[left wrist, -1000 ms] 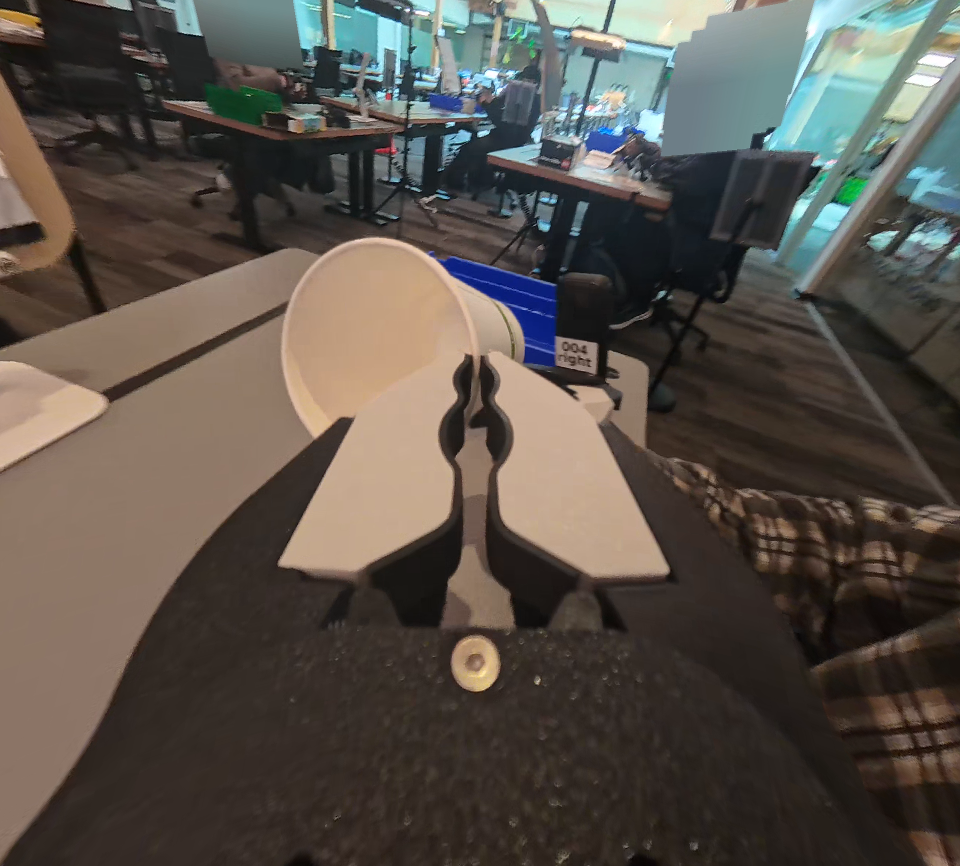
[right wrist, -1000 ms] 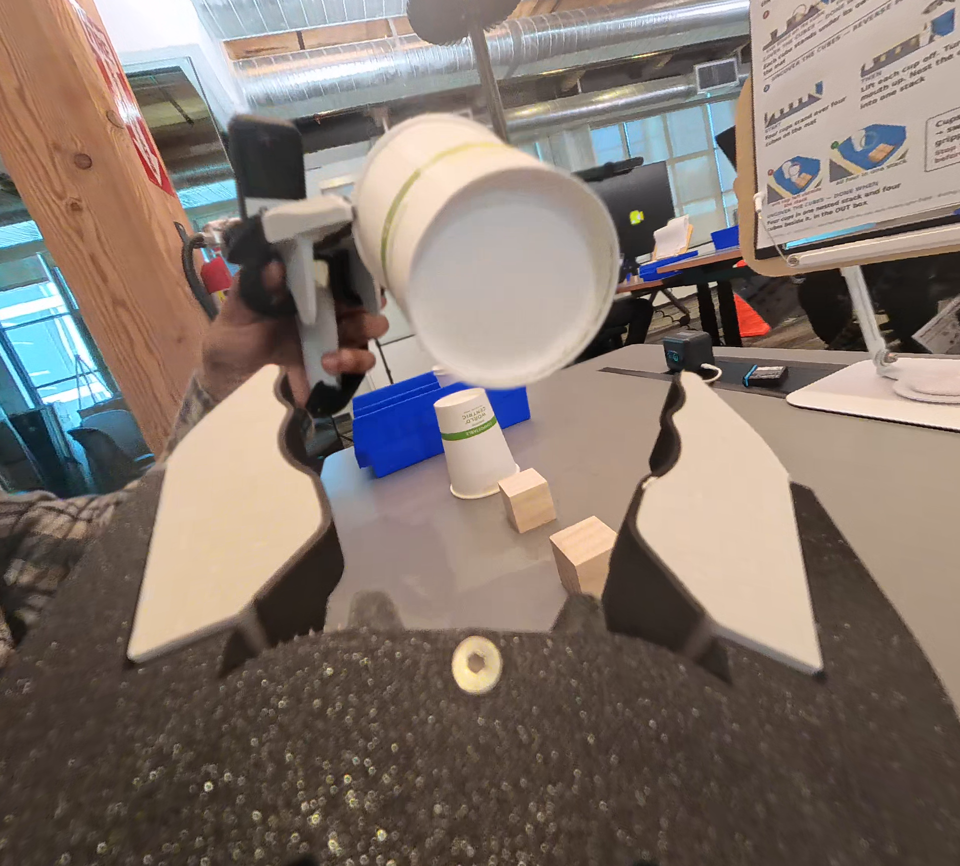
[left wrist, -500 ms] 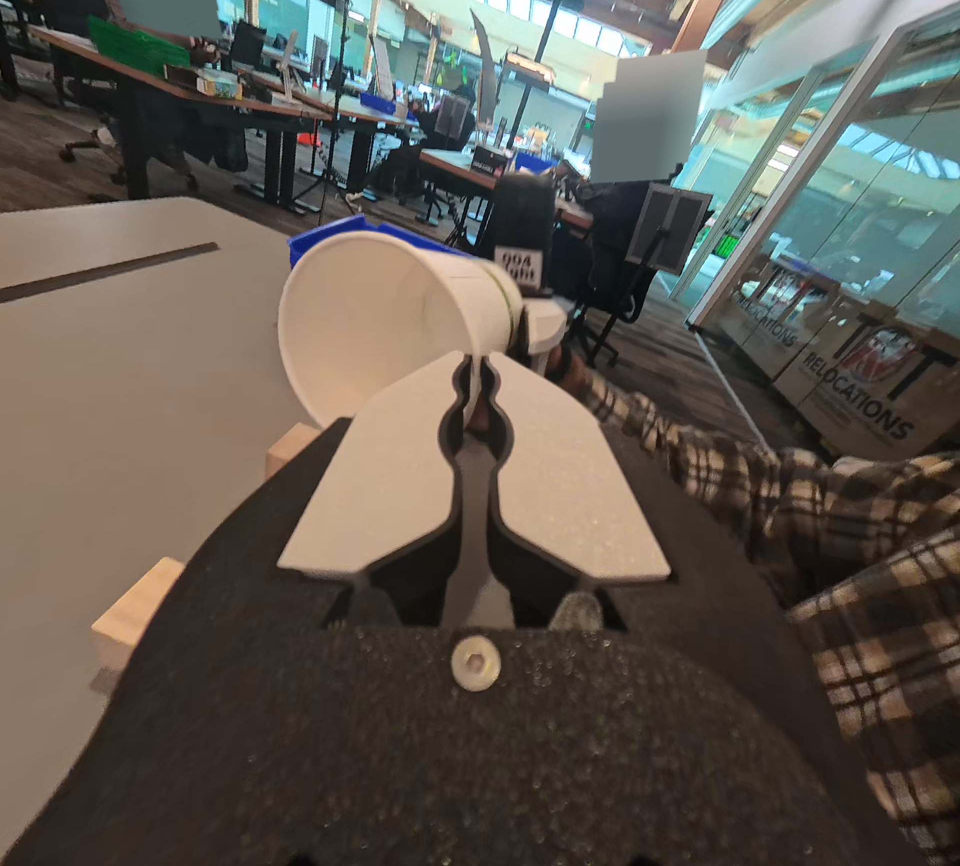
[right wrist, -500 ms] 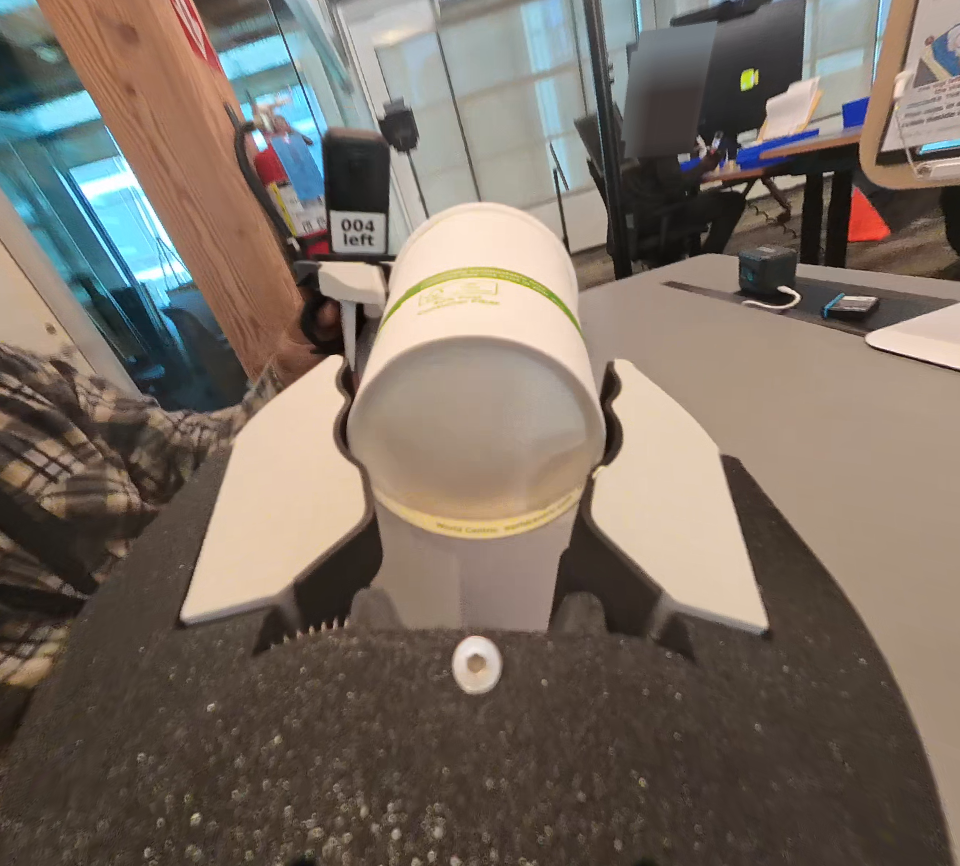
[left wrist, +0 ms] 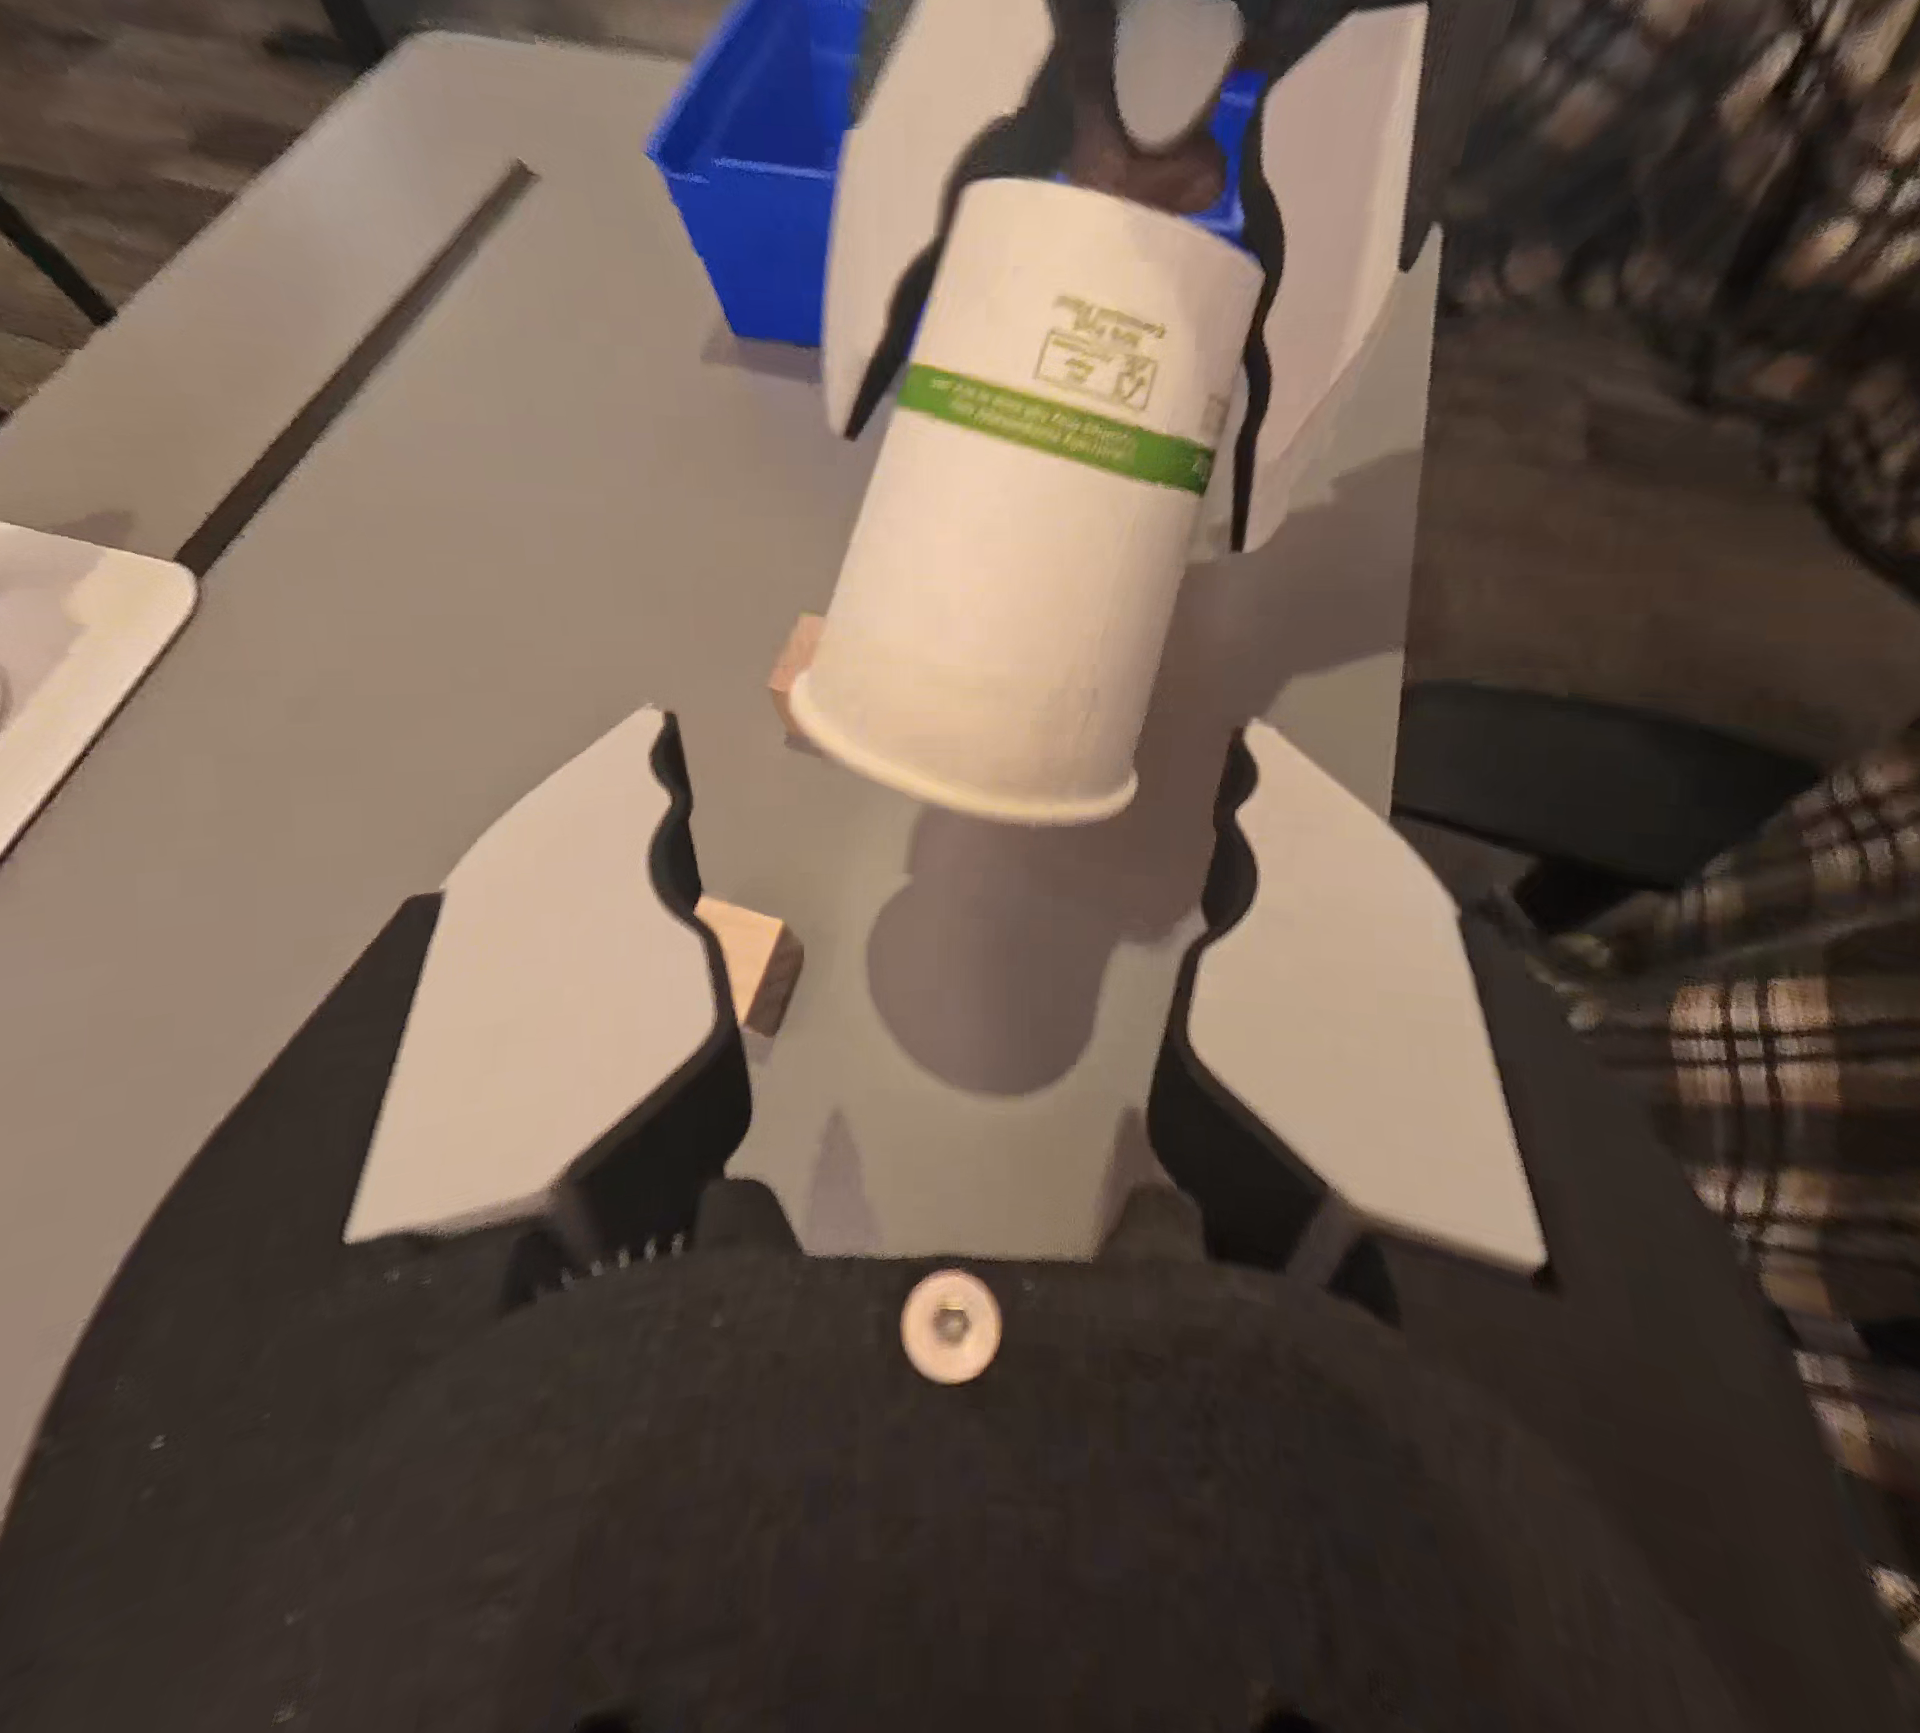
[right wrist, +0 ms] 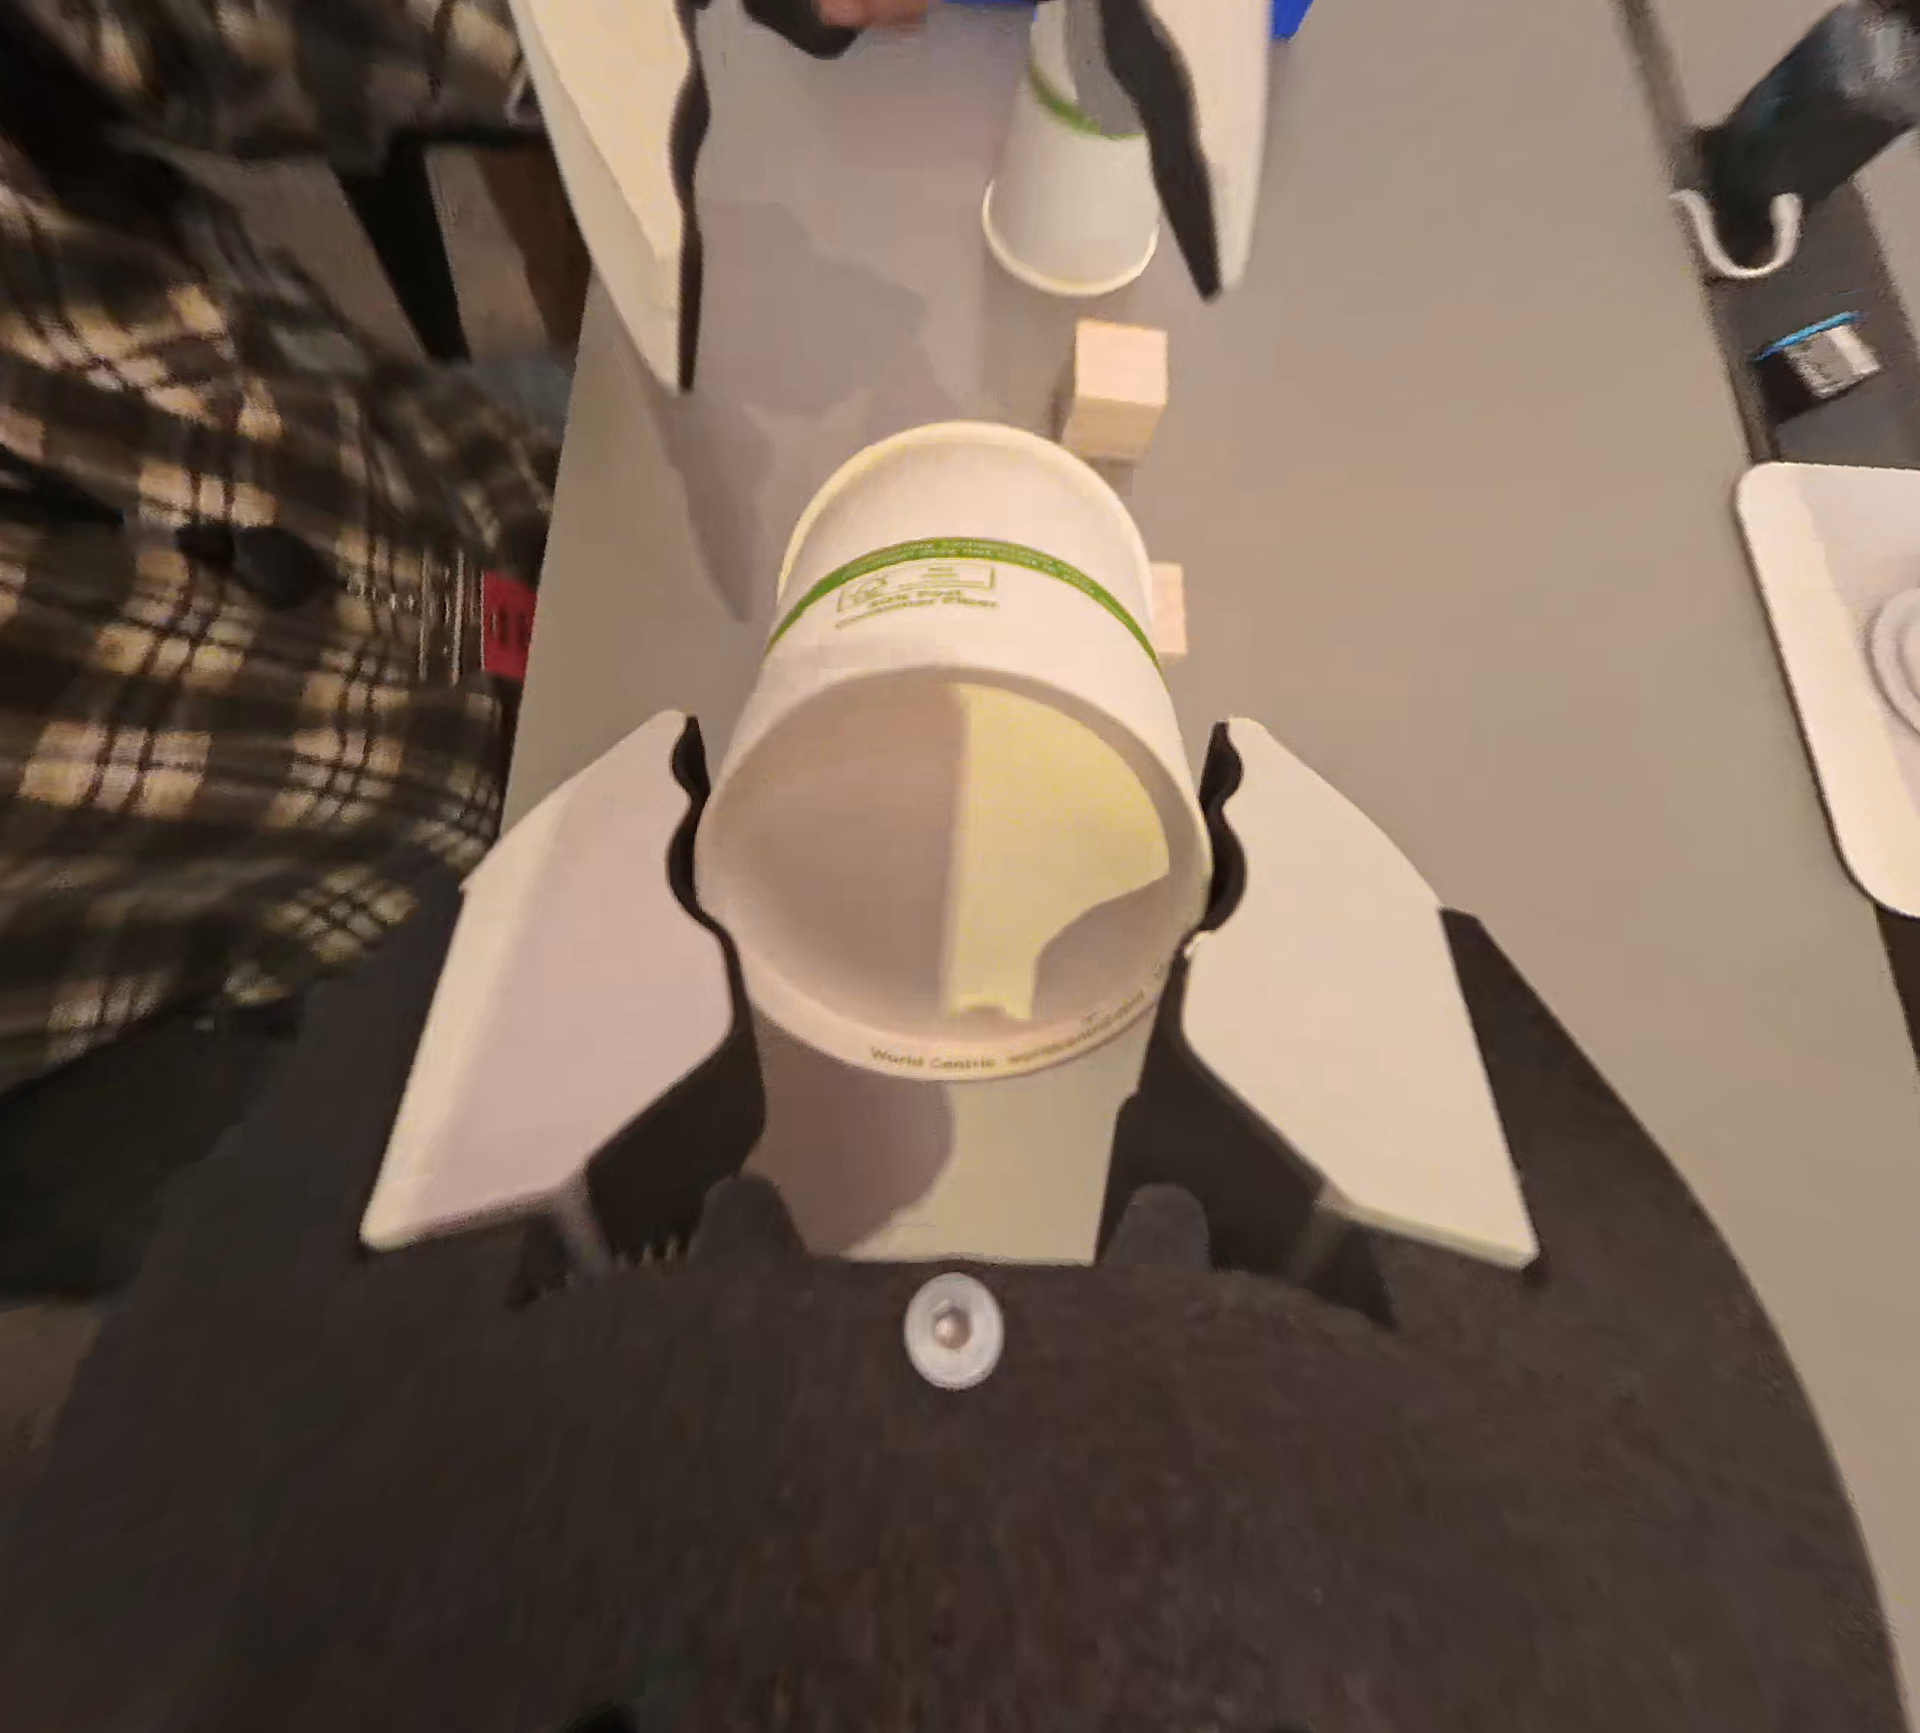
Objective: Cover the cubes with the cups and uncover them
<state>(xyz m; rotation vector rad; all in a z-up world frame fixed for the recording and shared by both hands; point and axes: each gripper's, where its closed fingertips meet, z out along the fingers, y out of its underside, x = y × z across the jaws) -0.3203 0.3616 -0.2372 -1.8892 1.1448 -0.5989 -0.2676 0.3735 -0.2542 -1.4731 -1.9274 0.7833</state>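
Observation:
My right gripper (right wrist: 951, 738) is shut on a white paper cup with a green band (right wrist: 966, 748), gripping near its base. It holds the cup mouth down and tilted above the grey table (right wrist: 1403, 540). In the left wrist view the cup (left wrist: 1018, 540) hangs between the right gripper's fingers (left wrist: 883, 229), above its own shadow. My left gripper (left wrist: 951, 738) is open and empty, facing the cup; it also shows in the right wrist view (right wrist: 945, 333). One wooden cube (left wrist: 764, 956) lies by my left finger, another (left wrist: 795, 665) is half hidden behind the cup. A second cup (right wrist: 1070, 208) stands upside down beyond a cube (right wrist: 1117, 390).
A blue bin (left wrist: 769, 145) stands at the table's far end. A white pad (left wrist: 62, 644) lies at the left side, and shows in the right wrist view (right wrist: 1849, 675). A small black device with a cable (right wrist: 1808, 114) sits near a dark strip. A plaid sleeve (left wrist: 1714, 1008) is beside the table edge.
My left gripper has let go of the cup's rim and opened. My right gripper has closed on the cup and turned it mouth down. Both views have tipped down towards the table.

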